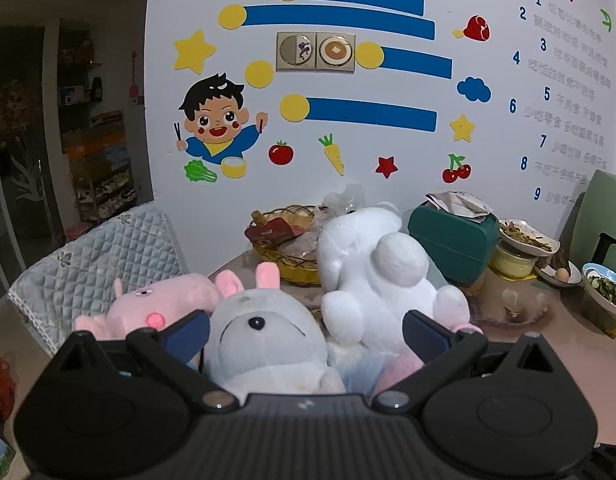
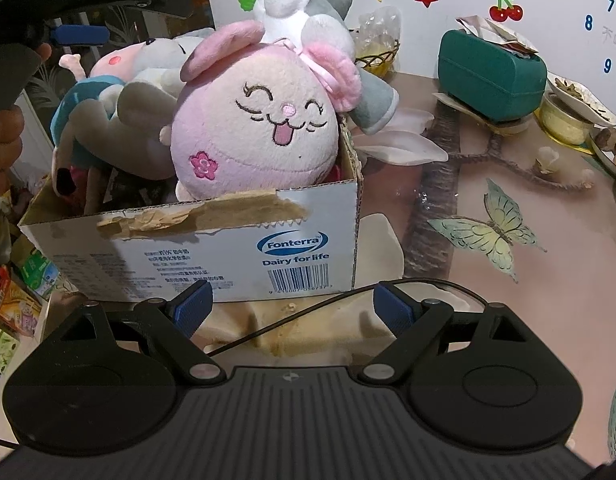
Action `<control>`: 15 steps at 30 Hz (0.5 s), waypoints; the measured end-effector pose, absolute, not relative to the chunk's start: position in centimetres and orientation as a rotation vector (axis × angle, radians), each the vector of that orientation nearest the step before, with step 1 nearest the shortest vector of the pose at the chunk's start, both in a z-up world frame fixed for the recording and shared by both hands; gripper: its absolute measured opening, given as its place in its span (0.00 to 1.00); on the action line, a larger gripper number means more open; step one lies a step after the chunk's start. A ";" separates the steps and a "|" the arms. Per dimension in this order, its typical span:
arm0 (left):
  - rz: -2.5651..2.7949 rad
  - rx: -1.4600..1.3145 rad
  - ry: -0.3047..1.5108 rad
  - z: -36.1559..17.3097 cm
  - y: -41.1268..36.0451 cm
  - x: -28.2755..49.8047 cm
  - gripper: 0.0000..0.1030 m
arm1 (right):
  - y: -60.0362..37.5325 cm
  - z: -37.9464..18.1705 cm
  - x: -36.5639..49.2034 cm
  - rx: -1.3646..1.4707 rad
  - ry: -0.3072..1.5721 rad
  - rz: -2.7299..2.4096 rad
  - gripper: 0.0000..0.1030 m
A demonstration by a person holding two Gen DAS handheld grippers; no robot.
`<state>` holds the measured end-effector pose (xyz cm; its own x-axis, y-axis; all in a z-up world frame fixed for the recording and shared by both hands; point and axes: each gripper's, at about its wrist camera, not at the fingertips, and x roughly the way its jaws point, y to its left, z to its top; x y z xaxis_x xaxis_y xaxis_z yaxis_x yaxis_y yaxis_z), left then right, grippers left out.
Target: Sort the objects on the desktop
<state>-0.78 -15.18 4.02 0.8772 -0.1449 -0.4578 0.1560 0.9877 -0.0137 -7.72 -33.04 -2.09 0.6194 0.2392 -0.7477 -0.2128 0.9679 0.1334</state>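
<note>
A white cardboard box [image 2: 227, 248] stands on the table, piled with plush toys. A round pink plush [image 2: 259, 128] sits on top at the front, with a white and grey plush [image 2: 308, 4] behind it. My left gripper [image 1: 303, 334] hangs open over the pile. A grey rabbit plush [image 1: 263, 332] lies between its fingers, flanked by a pink pig plush [image 1: 159, 304] and a white plush [image 1: 372, 272]. One of its blue pads [image 2: 81, 36] shows above the box's left end. My right gripper [image 2: 291, 310] is open in front of the box, holding nothing.
A green tissue box [image 2: 492, 68] and dishes of food [image 2: 580, 96] stand at the table's back right, and a wire basket [image 1: 283, 240] sits against the wall. A quilted chair back [image 1: 95, 256] rises on the left. A black cable [image 2: 308, 312] crosses between the right fingers.
</note>
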 end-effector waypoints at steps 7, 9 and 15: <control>-0.159 0.023 0.474 4.0 -15.0 -0.5 1.00 | -32.8 -2.2 -7.6 0.030 0.871 0.260 1.00; -0.161 0.023 0.472 4.0 -14.9 -0.5 1.00 | -32.7 -2.2 -7.5 0.027 0.873 0.262 1.00; -0.164 0.019 0.474 3.9 -14.7 -0.4 1.00 | -32.5 -2.2 -7.5 0.023 0.874 0.261 1.00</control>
<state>-0.38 -14.68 3.92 0.8768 -0.1530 -0.4560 0.1619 0.9866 -0.0197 -7.47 -32.55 -2.22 0.6125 0.2353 -0.7546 -0.2165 0.9681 0.1261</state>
